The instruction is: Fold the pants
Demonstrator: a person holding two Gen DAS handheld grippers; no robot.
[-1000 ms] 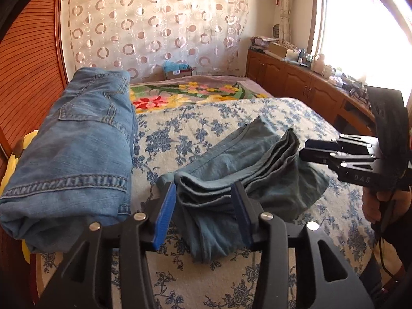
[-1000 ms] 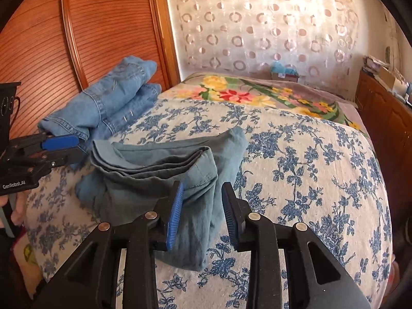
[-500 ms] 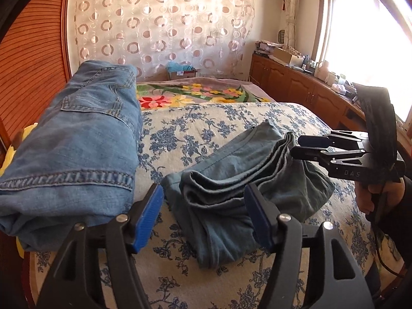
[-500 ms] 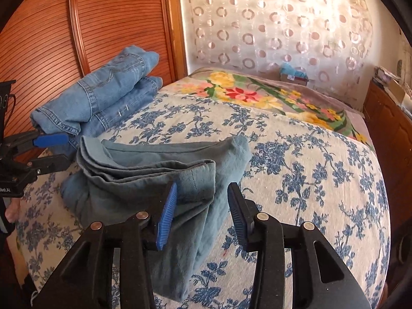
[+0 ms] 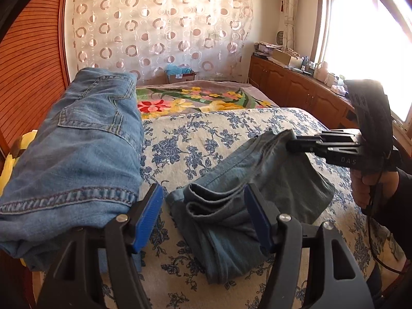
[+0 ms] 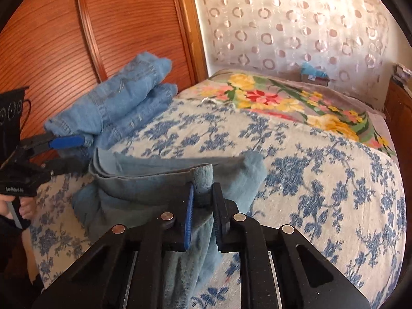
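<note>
Denim first: a folded pair of light-blue jeans [image 5: 74,152], heavy stitched seams and a back pocket showing, is stacked on the bed against the ribbed wooden headboard [image 6: 64,38]. Just beside that stack, toward the middle of the bed, lie the grey-blue pants [image 5: 247,182], soft thin cloth bunched into several loose layers with rolled hems, resting on the blue-flowered bedspread [image 5: 185,141].

Left tool [image 5: 203,216] is wide apart, its blue ribbed pads [image 5: 148,213] straddling the near end of the pants without touching cloth; one pad sits close by the jeans' hem.

Right tool [image 6: 202,207] is clamped on the pants: in its own view a thick rolled fold of the cloth is pinched between the blue pad and the black finger, and fabric hangs down below the grip. From the left view, that same tool [image 5: 292,145] reaches in from the window side, its tips together at the pants' far upper edge.

Beyond the bedspread, a bright floral blanket [image 5: 188,100] covers the bed's far end, under a circle-patterned sheer curtain [image 5: 159,25].
</note>
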